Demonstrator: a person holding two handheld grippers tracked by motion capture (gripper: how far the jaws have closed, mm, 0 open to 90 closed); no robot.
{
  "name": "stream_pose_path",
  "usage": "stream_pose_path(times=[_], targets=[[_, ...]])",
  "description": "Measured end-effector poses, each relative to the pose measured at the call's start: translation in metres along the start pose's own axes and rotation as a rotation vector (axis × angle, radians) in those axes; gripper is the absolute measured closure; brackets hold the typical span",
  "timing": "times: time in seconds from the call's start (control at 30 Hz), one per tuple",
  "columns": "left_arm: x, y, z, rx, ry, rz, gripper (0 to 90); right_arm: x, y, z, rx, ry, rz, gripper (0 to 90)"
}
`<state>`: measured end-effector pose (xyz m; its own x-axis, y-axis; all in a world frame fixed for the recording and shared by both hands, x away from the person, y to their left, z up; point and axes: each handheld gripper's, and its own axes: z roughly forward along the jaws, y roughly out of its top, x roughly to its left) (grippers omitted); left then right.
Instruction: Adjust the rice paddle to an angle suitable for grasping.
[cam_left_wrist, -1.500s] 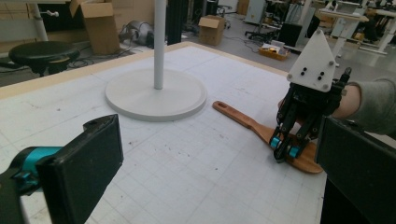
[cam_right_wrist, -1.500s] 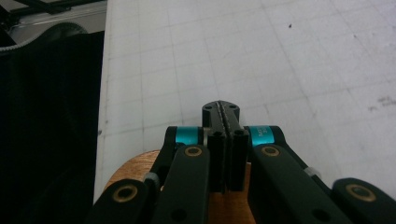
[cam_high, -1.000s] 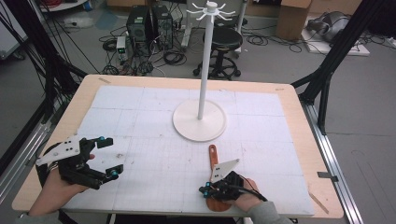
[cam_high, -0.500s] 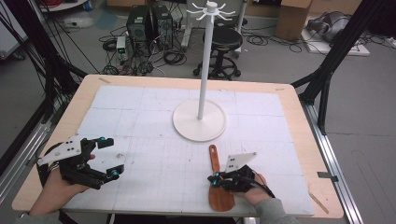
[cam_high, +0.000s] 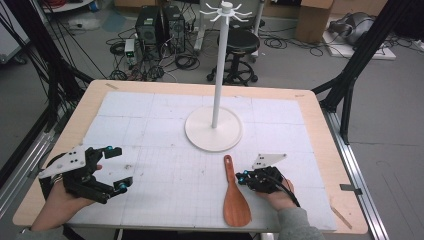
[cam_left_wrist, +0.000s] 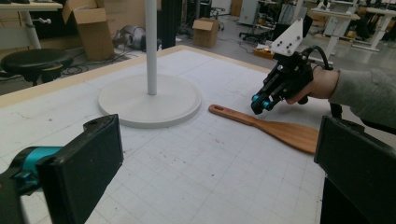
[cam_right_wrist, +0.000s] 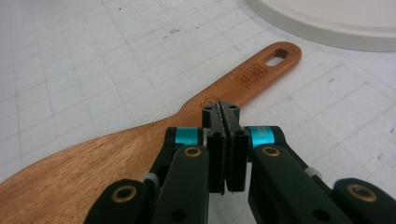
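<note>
From the high view, my left claw (cam_high: 112, 167) sits spread wide near the table's (cam_high: 320, 120) near-left edge, with bare gridded mat to its right. My right claw (cam_high: 242, 177) is pressed together just right of the wooden spatula (cam_high: 235, 197), which lies near the near edge, handle pointing far toward the white stand (cam_high: 215, 127). In the left gripper view, open mat separates my jaws from the spatula (cam_left_wrist: 271, 127). In the right gripper view, my shut jaws hover over the spatula's (cam_right_wrist: 205, 112) neck.
</note>
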<state>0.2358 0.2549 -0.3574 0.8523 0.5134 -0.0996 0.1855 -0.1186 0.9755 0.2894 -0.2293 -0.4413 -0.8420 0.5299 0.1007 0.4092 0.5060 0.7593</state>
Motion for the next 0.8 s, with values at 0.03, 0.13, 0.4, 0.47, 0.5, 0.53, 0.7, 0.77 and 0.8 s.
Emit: stream_pose_path(times=[0.03,0.13,0.4,0.47,0.5,0.53,0.7,0.77,0.8], targets=[[0.0,0.0,-0.001,0.0,0.001,-0.001,1.8,-0.001,0.0,0.001,0.006,-0.006,0.003,88.8],[0.0,0.0,-0.001,0.0,0.002,-0.001,1.8,-0.005,0.0,0.004,0.015,-0.018,0.014,88.8],[0.0,-0.002,-0.001,0.011,0.008,-0.012,1.8,-0.008,0.001,0.011,0.018,-0.015,0.009,88.8],[0.001,-0.002,-0.001,0.015,0.005,-0.014,1.8,-0.008,0.002,0.012,0.017,-0.009,0.015,88.8],[0.001,-0.003,-0.001,0.016,0.007,-0.018,1.8,-0.008,0.002,0.013,0.015,-0.007,0.01,88.8],[0.001,-0.003,-0.001,0.016,0.006,-0.018,1.8,-0.008,0.002,0.013,0.019,-0.005,0.01,88.8],[0.001,-0.003,-0.002,0.015,0.007,-0.021,1.8,-0.007,0.006,0.017,0.017,0.01,-0.007,88.8],[0.001,-0.003,-0.002,0.015,0.009,-0.02,1.8,-0.006,0.009,0.021,0.021,0.016,-0.02,88.8],[0.001,-0.003,-0.003,0.016,0.01,-0.019,1.8,-0.004,0.01,0.022,0.025,0.02,-0.022,88.8]])
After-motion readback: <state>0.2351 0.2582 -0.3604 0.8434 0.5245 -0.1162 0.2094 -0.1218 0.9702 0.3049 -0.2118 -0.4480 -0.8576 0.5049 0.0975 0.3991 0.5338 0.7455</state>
